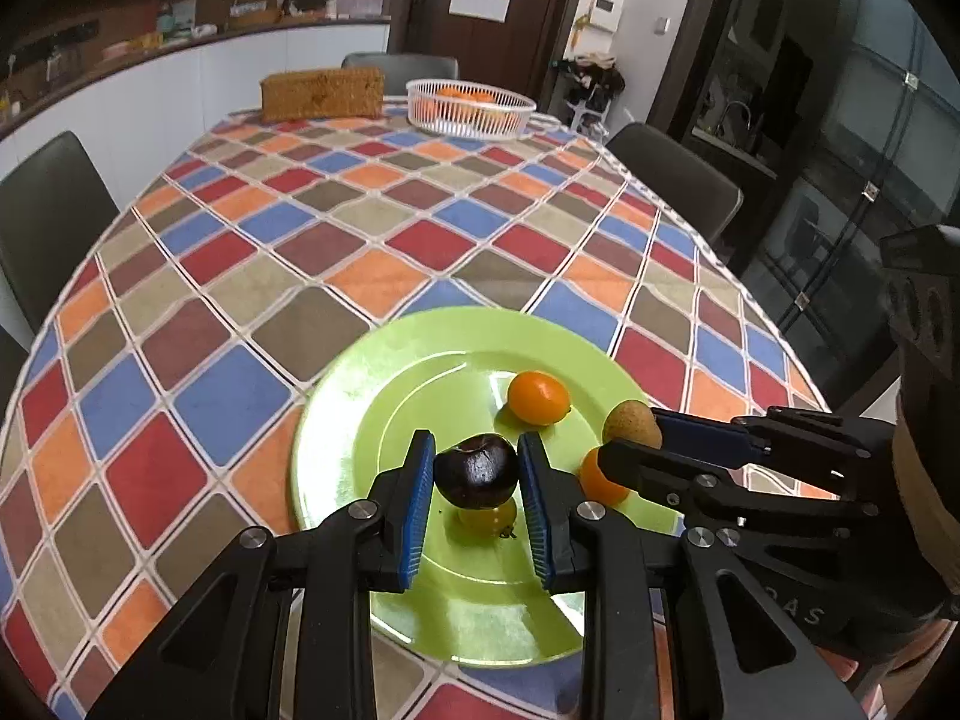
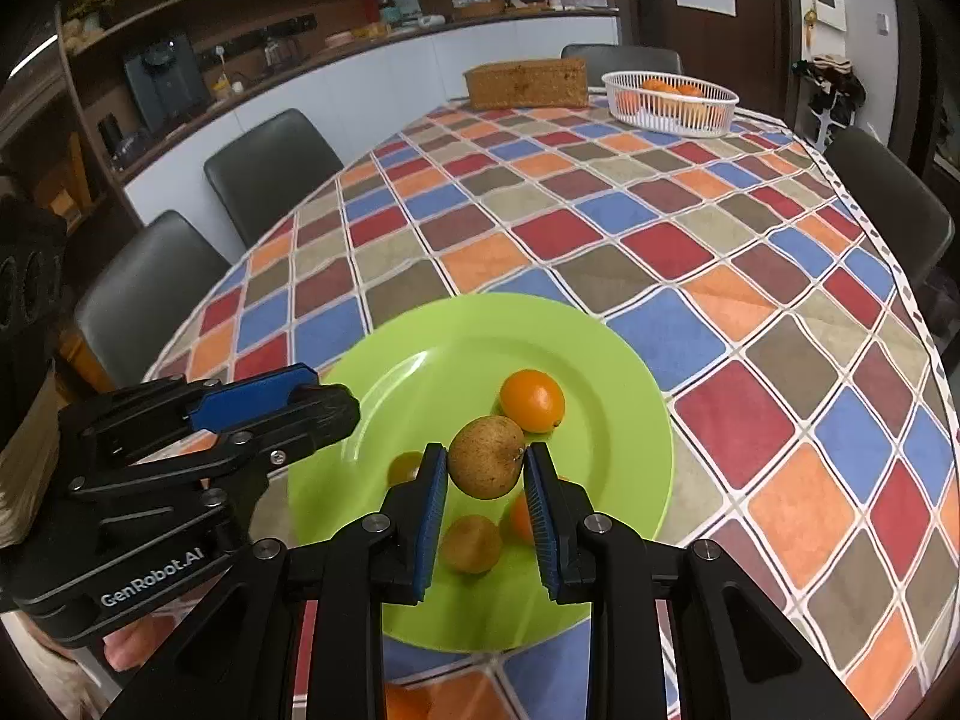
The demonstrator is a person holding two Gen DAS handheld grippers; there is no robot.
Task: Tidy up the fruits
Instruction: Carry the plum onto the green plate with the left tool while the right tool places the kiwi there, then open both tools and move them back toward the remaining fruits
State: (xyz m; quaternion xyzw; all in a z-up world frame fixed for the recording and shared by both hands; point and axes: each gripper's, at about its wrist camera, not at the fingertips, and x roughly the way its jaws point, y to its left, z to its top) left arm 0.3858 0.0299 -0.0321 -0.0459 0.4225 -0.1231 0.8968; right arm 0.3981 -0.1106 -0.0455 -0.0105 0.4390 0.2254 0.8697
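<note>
Green plate (image 1: 360, 420): orange fruit (image 1: 538, 397) resting inside, long axis across plate | left gripper (image 1: 477, 468) jaws clenched on dark plum (image 1: 476, 471) above plate | right gripper (image 2: 486, 468) jaws grasping brown fruit (image 2: 486, 465) above plate | white basket (image 1: 471, 108) far beyond plate, oranges inside

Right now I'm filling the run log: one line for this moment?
left gripper: shut on dark plum | right gripper: shut on brown fruit | both over green plate | orange on plate
</note>
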